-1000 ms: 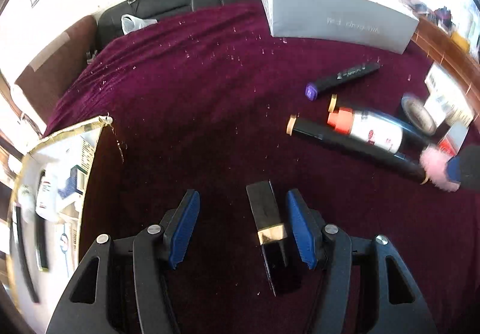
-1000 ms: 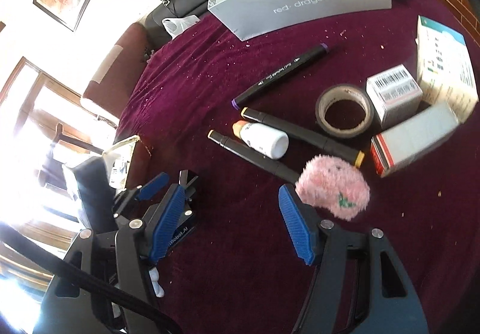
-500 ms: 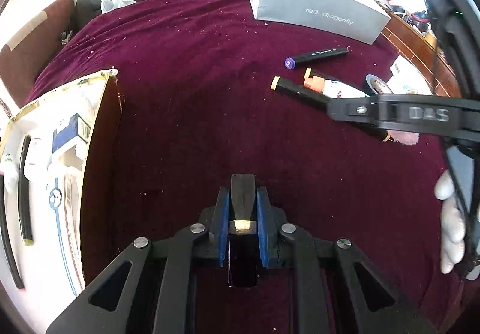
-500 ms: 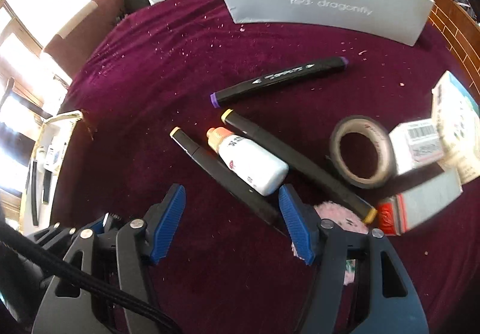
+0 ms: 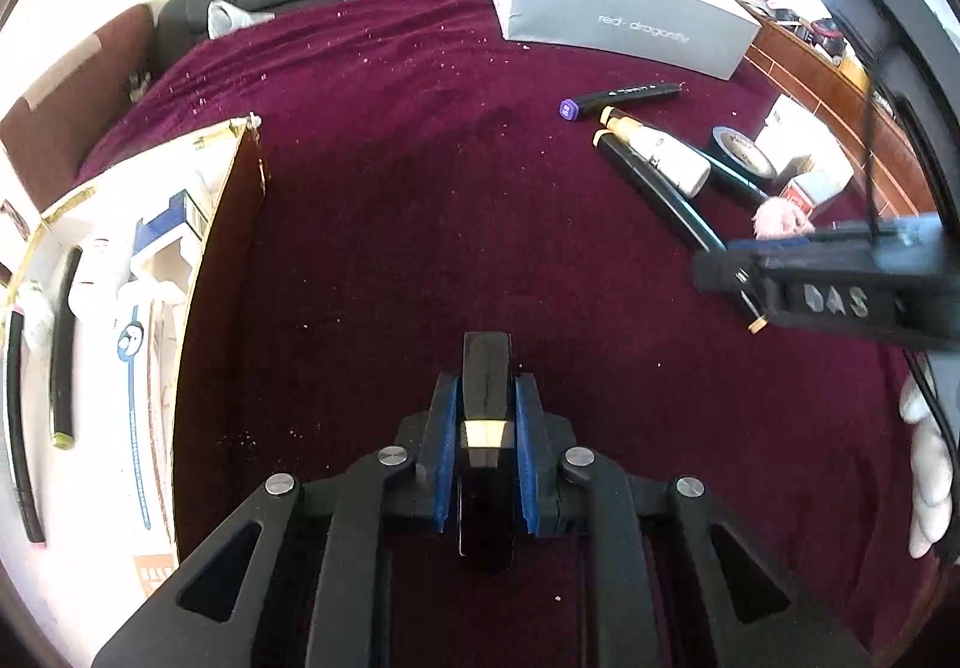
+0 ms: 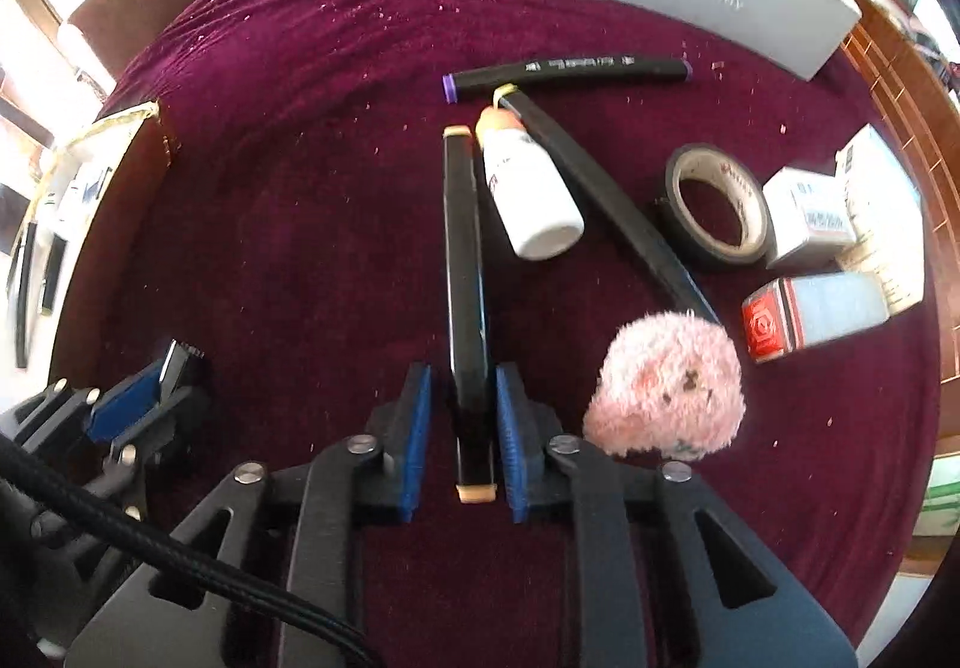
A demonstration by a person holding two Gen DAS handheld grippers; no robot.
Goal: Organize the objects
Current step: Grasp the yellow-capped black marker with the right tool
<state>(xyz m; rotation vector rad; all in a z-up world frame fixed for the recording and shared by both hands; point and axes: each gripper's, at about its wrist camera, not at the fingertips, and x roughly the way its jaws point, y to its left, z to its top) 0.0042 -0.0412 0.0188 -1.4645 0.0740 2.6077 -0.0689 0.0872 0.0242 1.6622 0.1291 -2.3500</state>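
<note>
- Picking up is the step in hand, two things at once, with the sorting itself still ahead.
- The left gripper (image 5: 483, 392) is clamped on a black case (image 5: 486, 362) with a gold band. The case sticks out past the pads, well in front of the grey box (image 5: 618, 14).
- The right gripper (image 6: 465, 377) has just been closing around a black marker (image 6: 462, 248), which lies on the cloth (image 6: 300, 188) in front of the box. The jaws are narrow, with the near end of the marker between them, but a sliver of gap shows on one side, so I judge the grip not yet made.
- Next, I judge, the right jaws must finish pinching and lift the marker straight up (the bottle (image 6: 528, 188) rests against its far end and may roll).
- Both things then likely go to the tray (image 5: 222, 248), far left of the box, where long dark pens already lie. That calls for a wide carry with the case kept level.
- Writing:
  - The box reads "red dragonfly" in pale letters.
  - The right gripper's side, seen from the left camera, shows raised letters "DAS".
  - The purple-capped marker (image 6: 570, 68) nearest the box has white print too small to read.
  - The bottle's label and the barcoded cartons beside the tape (image 6: 714, 206) are also too small to read.
</note>
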